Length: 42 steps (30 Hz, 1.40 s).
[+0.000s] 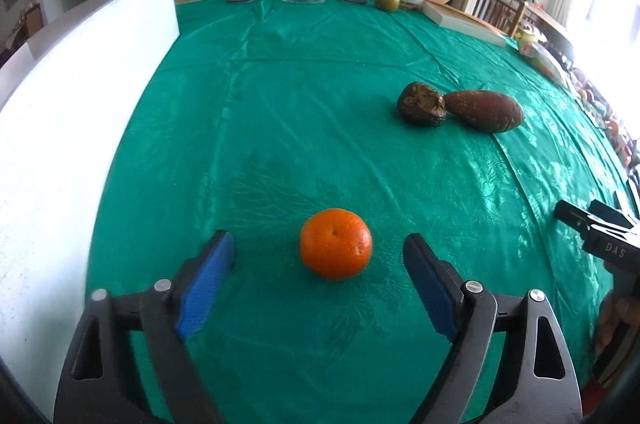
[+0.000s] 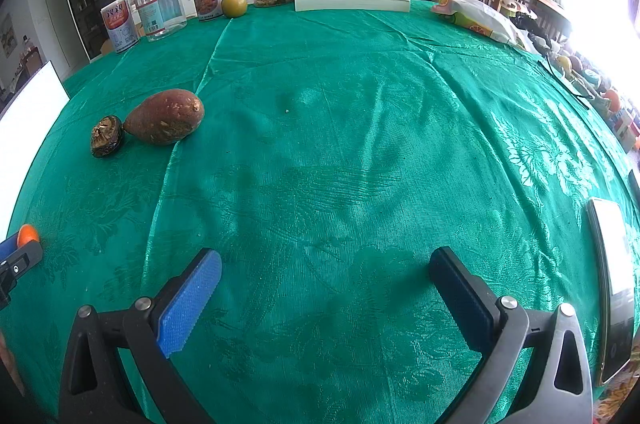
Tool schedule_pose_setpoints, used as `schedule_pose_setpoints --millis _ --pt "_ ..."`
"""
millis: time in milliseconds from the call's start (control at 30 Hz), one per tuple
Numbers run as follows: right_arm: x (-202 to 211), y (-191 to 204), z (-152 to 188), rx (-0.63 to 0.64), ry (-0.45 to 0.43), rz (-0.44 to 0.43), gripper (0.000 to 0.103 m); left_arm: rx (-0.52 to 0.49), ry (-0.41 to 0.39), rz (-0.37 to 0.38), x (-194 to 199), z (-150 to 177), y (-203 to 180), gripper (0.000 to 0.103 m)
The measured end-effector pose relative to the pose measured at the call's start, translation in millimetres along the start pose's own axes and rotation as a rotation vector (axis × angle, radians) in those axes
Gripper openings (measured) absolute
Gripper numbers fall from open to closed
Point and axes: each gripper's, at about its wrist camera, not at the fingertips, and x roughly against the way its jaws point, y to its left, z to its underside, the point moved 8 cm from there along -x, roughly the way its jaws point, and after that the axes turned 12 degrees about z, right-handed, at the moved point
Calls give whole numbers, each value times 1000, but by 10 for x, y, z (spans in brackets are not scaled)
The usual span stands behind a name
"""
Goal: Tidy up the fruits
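The orange (image 1: 336,244) sits on the green-clothed bench (image 1: 320,103), straight ahead of the left tool (image 1: 319,247) and framed between its two blue pads (image 1: 206,282), which stand wide apart with clear cloth on either side; nothing is gripped. Its stem dimple faces up and slightly toward the tool, and being nearly round it has no real long axis, so any closing line would serve. The left tool is plainly the nearer one. The right tool (image 2: 326,274) hangs over bare cloth toward the right edge of the bench, its jaws also spread and empty. Farther in, toward the bench's far right, a brown oval fruit (image 1: 484,109) lies with its long axis running roughly parallel to the near edge, touching a dark shrivelled fruit (image 1: 422,103). I judge the next move a short forward push, then a close.
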Motion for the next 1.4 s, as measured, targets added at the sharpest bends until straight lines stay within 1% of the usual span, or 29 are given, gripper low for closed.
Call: schedule_pose_setpoints --millis 67,100,133,167,200,267,300,333,367,467,533,567,600,633,667,700,767,833,933,1000,1100,1133,1200,1233,1267,1300,1333,1367,1400 --pt "5 20 5 14 -1 -5 103 -32 2 -41 -23 6 8 88" --pt "3 46 -1 49 8 -25 103 -42 7 -50 -32 11 4 91" --pt "-3 105 -44 93 37 -71 102 -42 13 -47 -41 16 5 94" --pt "30 173 -143 123 45 -127 100 -40 13 -45 -36 13 16 94" --pt "111 236 -298 144 19 -168 93 -39 14 -46 -34 18 26 95" --pt "333 454 -682 214 -61 -233 92 -42 17 -48 -40 23 30 96" --pt "428 625 -844 271 -85 -282 92 -43 18 -48 -44 25 29 97" --pt "474 822 -956 346 -85 -325 92 -44 19 -49 -46 24 27 97" --pt "468 1024 -1024 433 -67 -345 92 -46 20 -49 -48 31 24 98" --pt "248 1483 -1018 668 -7 -327 90 -46 20 -49 -48 34 23 98" --pt "21 1636 -916 778 53 -290 72 -46 20 -49 -48 34 24 98" --pt "-75 1689 -848 816 94 -284 69 -46 21 -49 -48 34 24 98" --pt "-157 1692 -779 843 123 -279 63 -46 21 -49 -49 34 24 98" --pt "-212 1677 -750 856 131 -265 59 -46 21 -49 -49 34 24 98" --pt "-202 1655 -777 818 130 -282 56 -46 21 -49 -48 34 25 98" --pt "-205 1595 -791 775 155 -289 48 -46 21 -49 -48 33 23 98" --pt "-180 1442 -758 691 202 -299 45 -46 21 -49 -50 34 24 98" --pt "-138 1228 -628 590 256 -290 44 -47 22 -47 -57 37 24 99" --pt "5 791 -307 306 380 -322 41 -48 22 -32 -50 41 28 99" --pt "164 577 -27 189 416 -345 41 -49 44 17 -21 47 30 99" --pt "379 418 283 117 420 -381 41 31 64 161 84 43 51 98" --pt "434 383 333 86 431 -397 41 56 71 184 94 30 64 98" --pt "468 333 363 46 454 -427 42 60 83 189 74 -9 57 98" --pt "466 315 353 52 458 -426 43 43 87 171 55 -23 47 95" --pt "467 297 313 61 452 -412 44 23 94 144 33 -31 38 91" --pt "458 280 265 67 444 -396 47 4 108 124 9 -25 20 74" --pt "457 273 222 72 448 -388 50 -20 105 94 5 -34 12 68" --pt "434 289 188 81 466 -385 53 -35 110 86 -9 -29 -13 64" --pt "393 348 182 97 497 -382 62 -48 106 73 -9 -33 -27 62"
